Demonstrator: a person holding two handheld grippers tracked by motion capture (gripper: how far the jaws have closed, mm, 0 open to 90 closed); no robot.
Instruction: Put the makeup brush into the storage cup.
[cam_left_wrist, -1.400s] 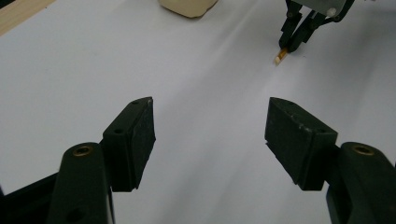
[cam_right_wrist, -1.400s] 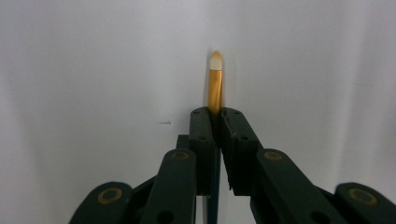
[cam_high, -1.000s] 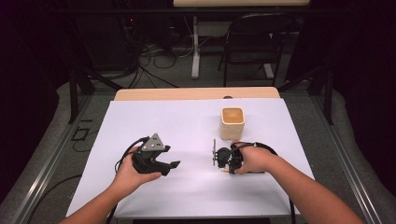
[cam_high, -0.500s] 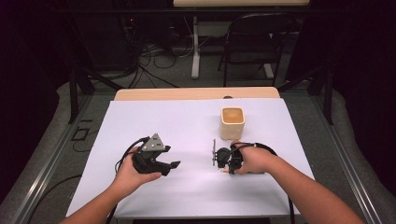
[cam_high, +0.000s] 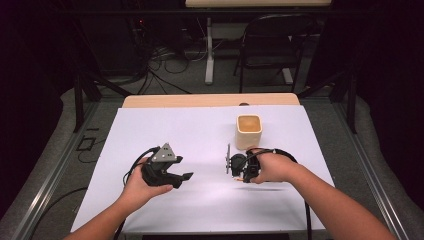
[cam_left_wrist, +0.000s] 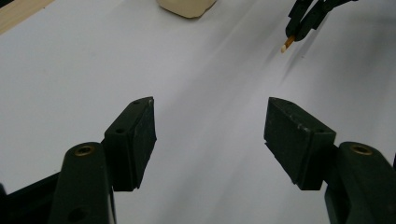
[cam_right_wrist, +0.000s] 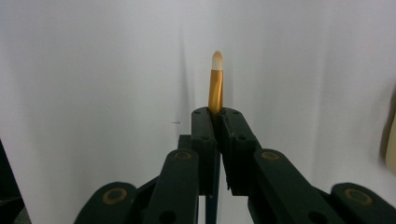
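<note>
Almost nothing differs from a second ago. The right gripper (cam_high: 243, 176), clamped on the gold stick (cam_right_wrist: 215, 91), has shifted only very slightly beside the cup (cam_high: 249, 131).

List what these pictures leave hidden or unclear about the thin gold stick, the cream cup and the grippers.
- Gold stick: right gripper view, its rear end is hidden between the right gripper's shut fingers; what it is stays unclear.
- Cream cup: left gripper view, cut off by the top edge.
- Cup's inside: high view, too small to tell any contents.
- Left gripper: own view, body cut off by the bottom edge.
</note>
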